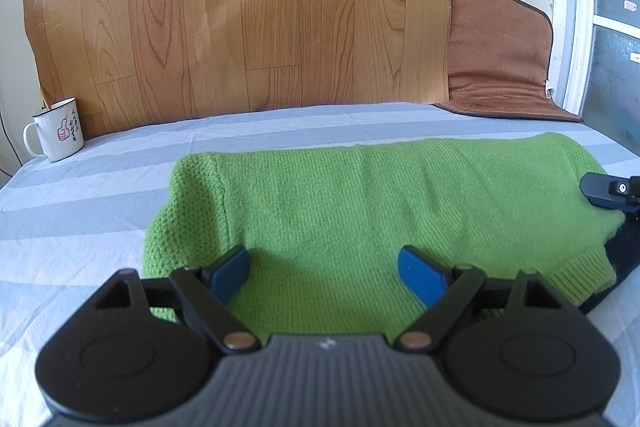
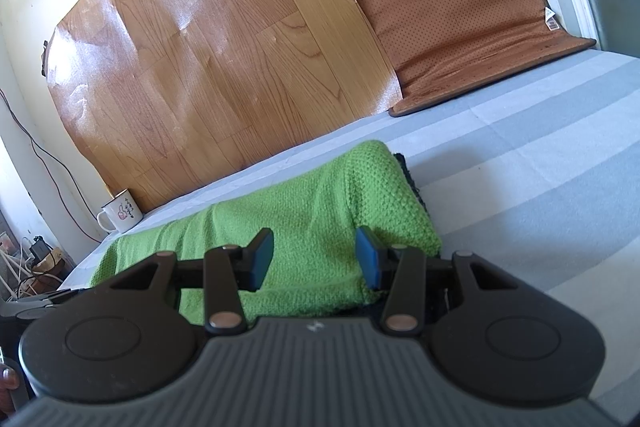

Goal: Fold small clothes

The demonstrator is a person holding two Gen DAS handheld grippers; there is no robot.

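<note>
Now, step in hand: judged as readying the next fold of the green knit sweater (image 1: 360, 211), already doubled into a long band across the striped sheet (image 1: 80, 227) of the bed.
Sweater's place: flat on the sheet, lengthways between both claws, a dark garment (image 2: 412, 179) peeking out under its right end.
Left claw (image 1: 326, 273): wide open, blue pads apart over the near edge of the knit, nothing pinched.
Right claw (image 2: 316, 259): partly open over the right end of the band, pads on either side of a raised ridge of knit; no squeeze seen, so counted as open.
Doing it well: best to take each end low at the near hem, catching all green layers together; likely wise to leave the dark cloth beneath alone.
Lift: probably low and level, both ends carried together, so the soft knit neither sags nor skews.
Far side: bare sheet beyond the sweater up to the wood-pattern panel (image 1: 240, 7), room enough for a fold away.
Left edge: enamel mug (image 1: 56, 131) at the far corner, well apart from the knit, yet worth avoiding.
Right side: brown cushion (image 2: 472, 19) leaning at the wall, far off; wide open sheet there.
</note>
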